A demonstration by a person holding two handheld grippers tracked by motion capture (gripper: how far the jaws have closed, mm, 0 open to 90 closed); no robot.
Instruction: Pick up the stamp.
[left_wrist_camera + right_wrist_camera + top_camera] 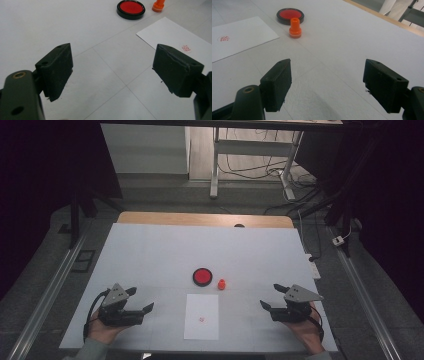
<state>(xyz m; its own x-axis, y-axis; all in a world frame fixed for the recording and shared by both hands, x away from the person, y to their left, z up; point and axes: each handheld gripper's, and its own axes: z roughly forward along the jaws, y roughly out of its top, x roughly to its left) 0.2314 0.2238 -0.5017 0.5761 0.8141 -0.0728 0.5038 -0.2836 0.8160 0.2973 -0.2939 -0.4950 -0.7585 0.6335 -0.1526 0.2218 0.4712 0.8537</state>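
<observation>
On the left, the left gripper (141, 299) rests near the table's front edge, jaws wide apart with nothing between them; the hand under it is half cut off by the bottom of the high view. Toward the middle lies a sheet (201, 316) of white paper with a small red mark (201, 319), too tiny to read even from the left gripper view. Just beyond the sheet sits the ink pad (202, 276), a round black case with a red face, and just to its right the orange stamp (221, 284) stands upright, close to the pad but apart from it. On the right, the right gripper (270, 296) also rests with jaws spread wide, empty. The table (150, 250) has a white cover, a strip of wood showing at the far edge. Beyond it are grey floor, desk legs and loose cables; the room's sides are dark.
</observation>
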